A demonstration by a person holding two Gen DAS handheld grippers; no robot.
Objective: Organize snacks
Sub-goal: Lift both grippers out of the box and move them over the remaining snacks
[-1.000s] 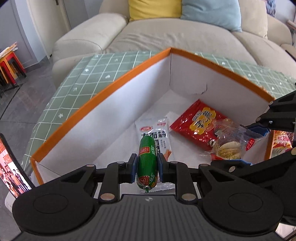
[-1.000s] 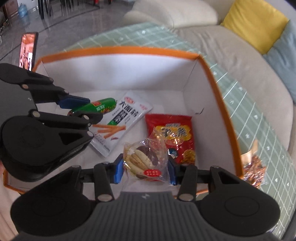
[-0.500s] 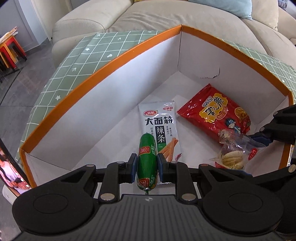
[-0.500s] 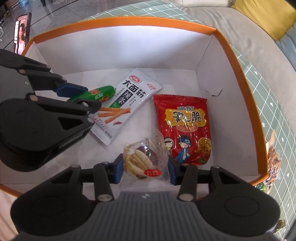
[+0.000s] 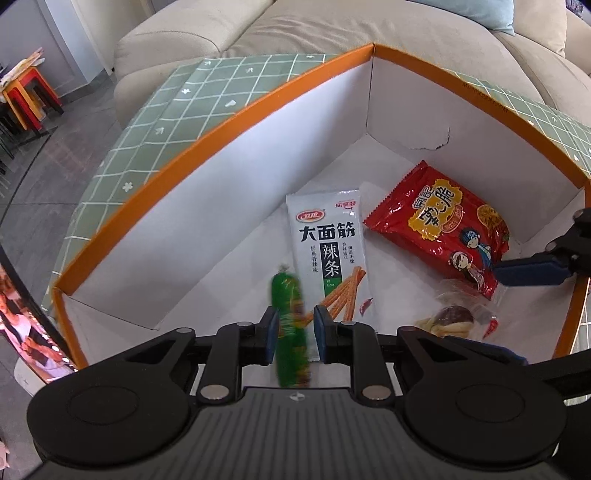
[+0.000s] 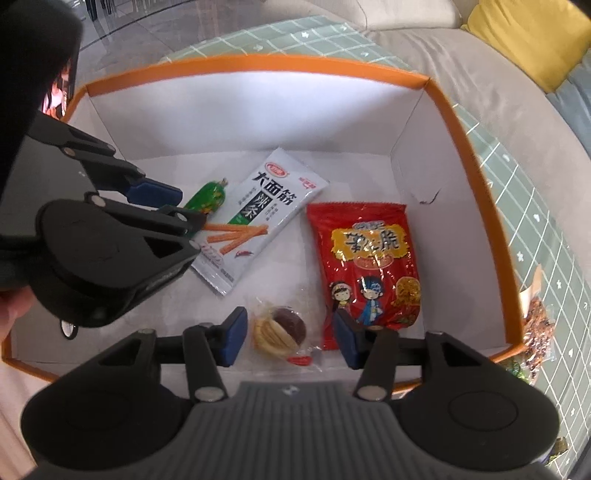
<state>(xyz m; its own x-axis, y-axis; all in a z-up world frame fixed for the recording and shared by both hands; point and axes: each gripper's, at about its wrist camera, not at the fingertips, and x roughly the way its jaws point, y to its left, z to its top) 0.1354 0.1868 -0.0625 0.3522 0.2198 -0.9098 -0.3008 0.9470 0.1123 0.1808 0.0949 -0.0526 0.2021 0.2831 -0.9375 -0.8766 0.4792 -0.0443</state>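
An orange-rimmed white box holds a white spicy-strip packet and a red snack bag. My left gripper is open inside the box; a green sausage, blurred, lies loose between its pads beside the white packet. My right gripper is open; a clear bag of biscuits lies on the box floor between its fingers.
The box stands on a green checked tablecloth in front of a beige sofa. A phone screen stands left of the box. More snack packets lie outside the box's right wall.
Both grippers dropped lower into the box and opened. The green sausage and the biscuit bag were let go and now lie on the box floor.
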